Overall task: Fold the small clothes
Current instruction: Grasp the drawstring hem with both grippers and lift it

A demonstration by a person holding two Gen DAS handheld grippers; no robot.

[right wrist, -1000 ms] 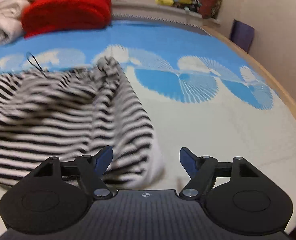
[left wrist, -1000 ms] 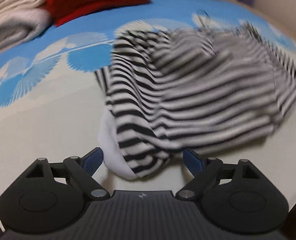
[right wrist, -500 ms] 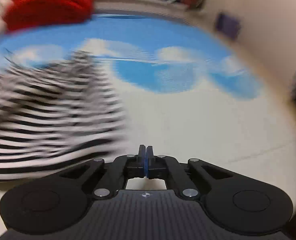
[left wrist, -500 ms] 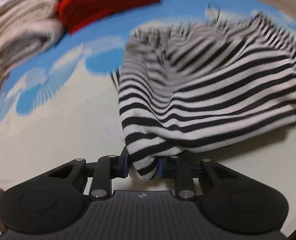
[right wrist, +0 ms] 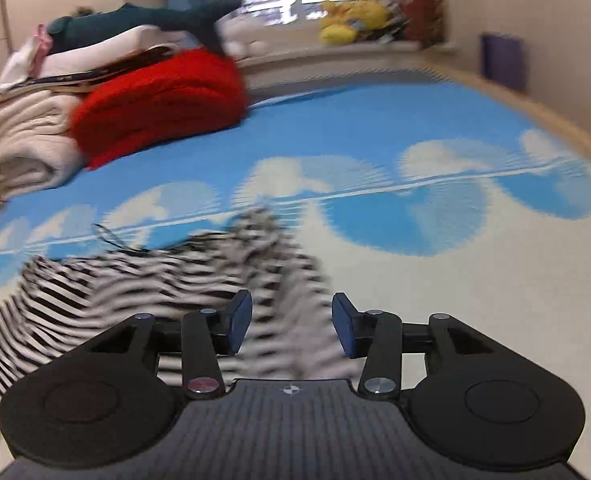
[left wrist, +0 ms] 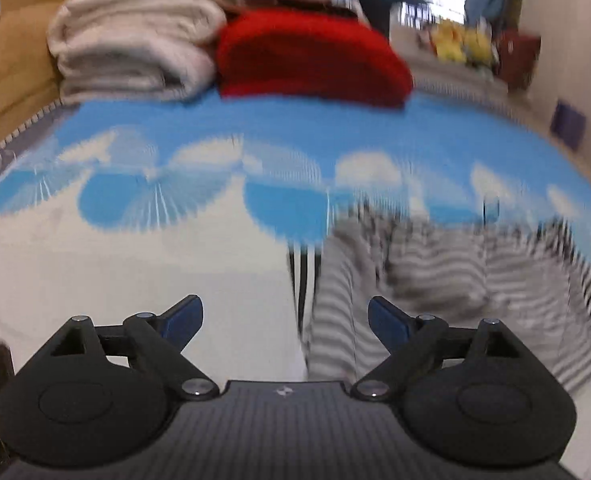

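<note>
Striped top [left wrist: 447, 280] is lying crumpled at the lower right of your left view; your left claw [left wrist: 285, 320] and right claw [right wrist: 291, 326] are both hanging released.

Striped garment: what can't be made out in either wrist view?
- Striped garment, left wrist: motion blur hides its folds; right part runs off the frame edge.
- Striped garment, right wrist: blurred; near edge hidden behind the right gripper, jaws open. Garment type unclear.
</note>
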